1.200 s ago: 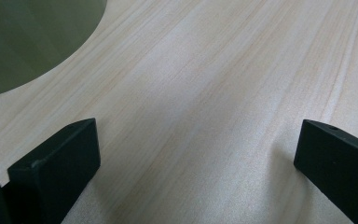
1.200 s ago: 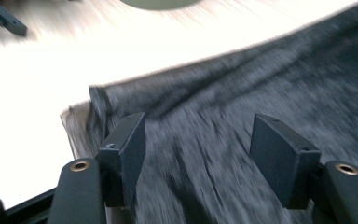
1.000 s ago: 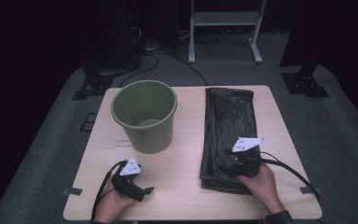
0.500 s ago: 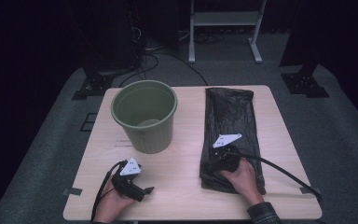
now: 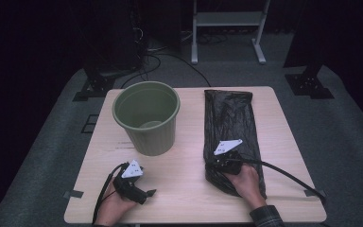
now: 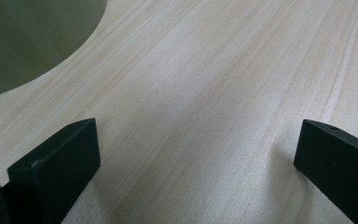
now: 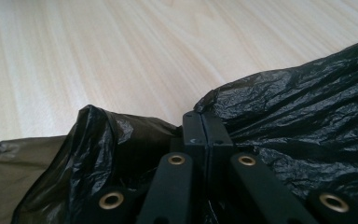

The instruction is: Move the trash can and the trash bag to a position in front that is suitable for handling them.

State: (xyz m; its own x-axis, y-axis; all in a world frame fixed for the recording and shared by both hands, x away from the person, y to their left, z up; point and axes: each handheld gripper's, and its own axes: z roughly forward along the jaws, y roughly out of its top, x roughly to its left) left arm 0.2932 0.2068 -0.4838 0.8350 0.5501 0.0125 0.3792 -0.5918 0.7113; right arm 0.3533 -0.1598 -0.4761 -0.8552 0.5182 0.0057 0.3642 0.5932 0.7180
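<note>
Since the bag (image 5: 231, 127) lying flat right of the bin (image 5: 147, 117) is thin, limp and slippery, the right gripper (image 7: 204, 122) pinches its near edge film; left gripper (image 6: 191, 154) rests spread.

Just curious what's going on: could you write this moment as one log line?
right tongs: just closed, pinching black bag | left tongs: open, resting on table | green bin: upright, empty
</note>
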